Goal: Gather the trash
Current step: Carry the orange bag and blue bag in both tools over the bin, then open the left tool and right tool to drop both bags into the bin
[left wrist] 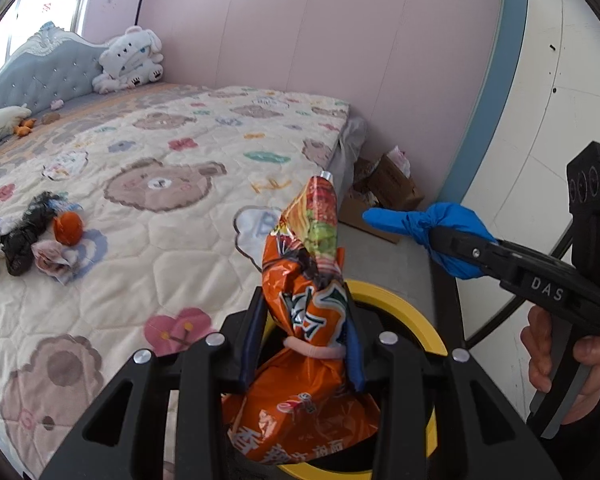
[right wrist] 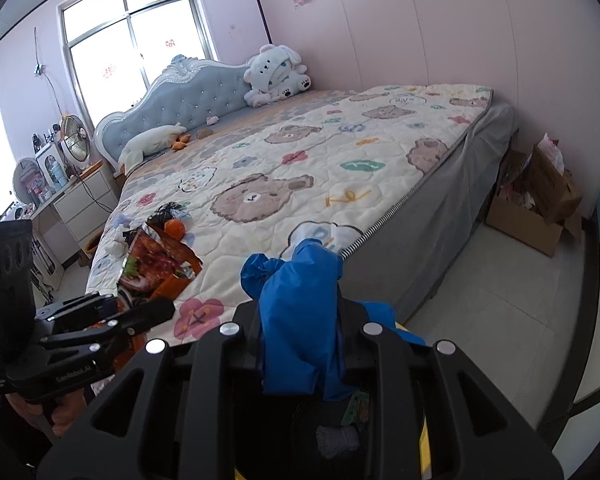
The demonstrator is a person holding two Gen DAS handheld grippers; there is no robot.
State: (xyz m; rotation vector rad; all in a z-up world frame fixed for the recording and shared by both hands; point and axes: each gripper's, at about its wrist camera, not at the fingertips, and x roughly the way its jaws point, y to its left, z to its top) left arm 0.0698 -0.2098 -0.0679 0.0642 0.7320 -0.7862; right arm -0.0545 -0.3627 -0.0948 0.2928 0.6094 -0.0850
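Observation:
My left gripper (left wrist: 305,320) is shut on a crumpled orange snack wrapper (left wrist: 320,216), which hangs over a yellow-rimmed bin (left wrist: 412,312) on the floor beside the bed. To the right, my right gripper (left wrist: 440,246) is shut on a knotted blue glove (left wrist: 452,220). In the right wrist view the blue glove (right wrist: 300,280) fills the right gripper (right wrist: 300,312) above the bin rim (right wrist: 423,436). The left gripper (right wrist: 140,308) holds the wrapper (right wrist: 156,260) at the left. More trash lies on the quilt: a black bag (left wrist: 24,236), an orange ball (left wrist: 68,228) and a crumpled tissue (left wrist: 54,260).
The bed (right wrist: 440,208) with a bear-print quilt takes up the left and middle. An open cardboard box (right wrist: 536,208) stands on the floor by the pink wall. A white plush toy (right wrist: 276,76) sits at the headboard. A nightstand with fans (right wrist: 76,184) is far left.

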